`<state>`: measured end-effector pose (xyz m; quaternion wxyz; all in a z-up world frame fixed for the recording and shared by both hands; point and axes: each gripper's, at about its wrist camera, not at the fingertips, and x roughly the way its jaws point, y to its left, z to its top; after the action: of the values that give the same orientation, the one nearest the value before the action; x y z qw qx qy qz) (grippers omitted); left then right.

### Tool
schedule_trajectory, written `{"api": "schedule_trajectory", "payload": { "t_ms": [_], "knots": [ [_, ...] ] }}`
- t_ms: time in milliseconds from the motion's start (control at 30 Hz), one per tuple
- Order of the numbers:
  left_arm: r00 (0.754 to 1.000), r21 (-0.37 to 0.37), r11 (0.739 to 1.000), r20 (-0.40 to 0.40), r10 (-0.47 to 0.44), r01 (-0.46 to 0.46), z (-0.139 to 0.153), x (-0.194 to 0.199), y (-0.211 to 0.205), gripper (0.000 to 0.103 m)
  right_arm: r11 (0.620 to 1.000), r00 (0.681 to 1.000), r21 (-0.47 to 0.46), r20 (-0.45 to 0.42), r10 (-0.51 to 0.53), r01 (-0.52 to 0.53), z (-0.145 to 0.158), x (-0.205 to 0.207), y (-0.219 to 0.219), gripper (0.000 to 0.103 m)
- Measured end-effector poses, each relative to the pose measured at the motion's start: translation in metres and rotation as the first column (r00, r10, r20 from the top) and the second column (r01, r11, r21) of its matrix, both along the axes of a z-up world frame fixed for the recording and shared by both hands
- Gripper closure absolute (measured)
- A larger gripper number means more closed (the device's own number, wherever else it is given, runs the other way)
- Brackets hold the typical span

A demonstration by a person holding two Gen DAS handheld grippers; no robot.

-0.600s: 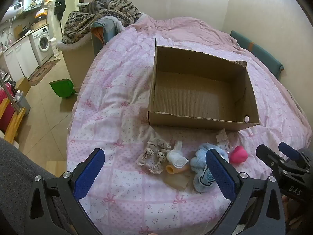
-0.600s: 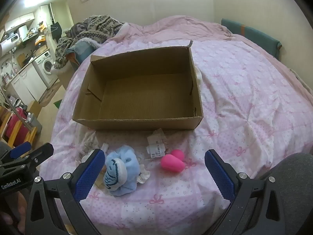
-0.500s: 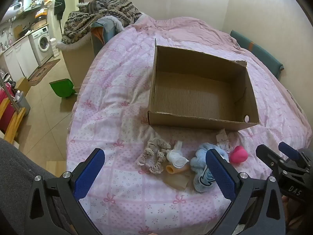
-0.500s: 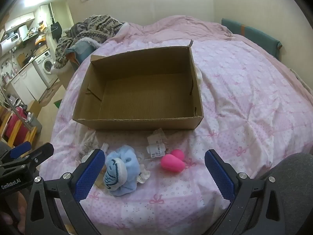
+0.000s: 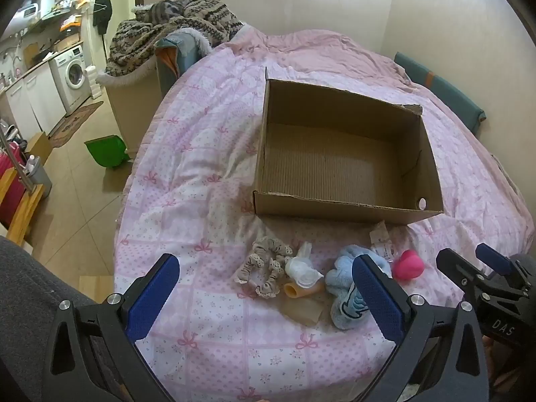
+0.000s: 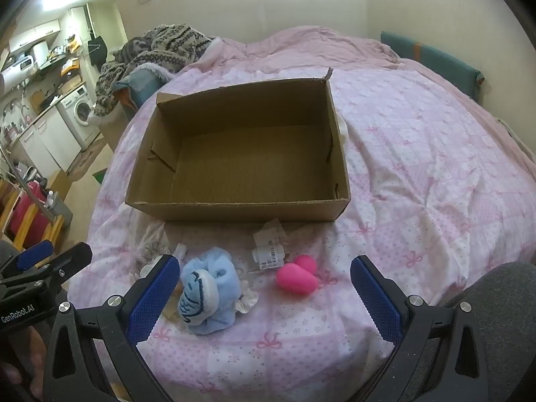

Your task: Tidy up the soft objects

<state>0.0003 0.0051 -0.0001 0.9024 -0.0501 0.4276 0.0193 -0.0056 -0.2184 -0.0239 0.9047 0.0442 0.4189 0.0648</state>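
Note:
An empty cardboard box (image 5: 348,206) (image 6: 234,209) sits on the pink quilt. In front of it lie a beige scrunchie (image 5: 264,266), a white cloth piece (image 5: 301,266), an orange tube (image 5: 294,289), a light blue plush (image 5: 345,288) (image 6: 207,291), two pink sponges (image 5: 407,264) (image 6: 296,276) and a small tagged packet (image 6: 269,251). My left gripper (image 5: 266,293) hovers open above the scrunchie and plush. Open as well, my right gripper (image 6: 264,293) hangs above the plush and sponges. Nothing is held.
The bed's left edge (image 5: 134,174) drops to a tiled floor with a green dustpan (image 5: 105,150). A patterned blanket (image 5: 174,23) is piled on a chair at the back. A teal headboard pad (image 5: 439,93) lines the right wall. A dark sleeve (image 6: 502,301) shows at lower right.

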Motion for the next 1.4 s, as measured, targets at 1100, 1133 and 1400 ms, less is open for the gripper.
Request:
{"api": "schedule_trajectory", "payload": {
  "t_ms": [1100, 1133, 1400],
  "knots": [
    [1.0, -0.017, 0.999, -0.007, 0.028, -0.028, 0.001, 0.002, 0.002, 0.0, 0.921, 0.929, 0.336, -0.364, -0.064, 0.195, -0.025, 0.065, -0.059, 0.0],
    [0.999, -0.02, 0.999, -0.009, 0.031, -0.031, 0.0, 0.002, 0.004, 0.0, 0.911, 0.904, 0.346, -0.424, -0.061, 0.224, -0.038, 0.07, -0.062, 0.0],
    [0.997, -0.033, 0.997, -0.031, 0.065, -0.066, -0.003, 0.005, 0.012, 0.0, 0.925, 0.826, 0.281, -0.561, -0.058, 0.255, -0.091, 0.083, -0.042, 0.023]
  ]
}}
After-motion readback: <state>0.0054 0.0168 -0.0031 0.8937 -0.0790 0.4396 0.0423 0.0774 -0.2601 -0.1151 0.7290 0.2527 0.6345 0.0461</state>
